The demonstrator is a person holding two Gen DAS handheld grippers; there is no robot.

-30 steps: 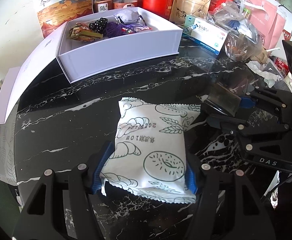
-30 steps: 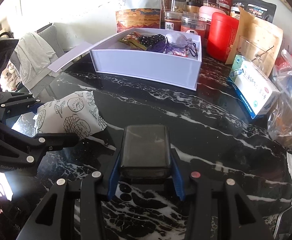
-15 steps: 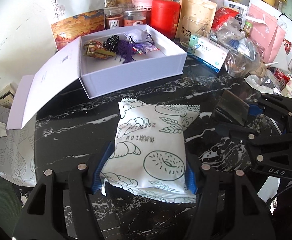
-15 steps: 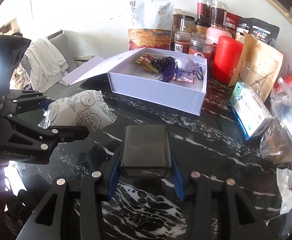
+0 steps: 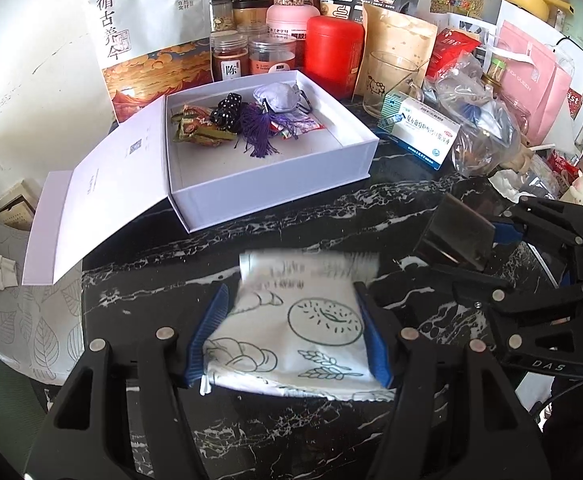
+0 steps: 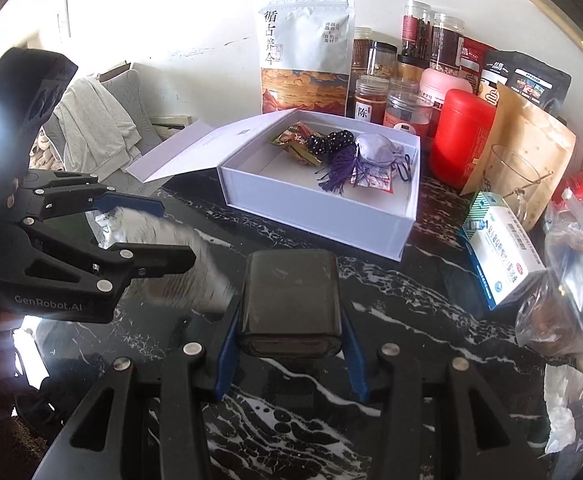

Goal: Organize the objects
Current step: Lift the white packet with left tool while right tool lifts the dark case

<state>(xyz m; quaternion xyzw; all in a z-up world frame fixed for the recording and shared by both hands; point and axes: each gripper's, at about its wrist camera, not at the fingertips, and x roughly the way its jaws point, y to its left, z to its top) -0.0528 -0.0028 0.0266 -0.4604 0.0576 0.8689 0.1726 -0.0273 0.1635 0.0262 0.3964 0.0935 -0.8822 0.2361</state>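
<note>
Left tool [image 5: 291,332]: I have it clamped on the white snack packet [image 5: 295,320], jaws closing a touch, pads on its two long edges.
Right tool [image 6: 287,340]: gripping the dark smooth case [image 6: 289,300] by its sides.
Where: both items are up off the black marble worktop [image 5: 331,216], on the near side of the open white box [image 5: 275,184].
Packet handling: I judge it light, soft and puffy; it crumples, so edge grips suit it.
Case handling: looks rigid and glossy, likely slippery; keep squeezing the flat sides.
</note>
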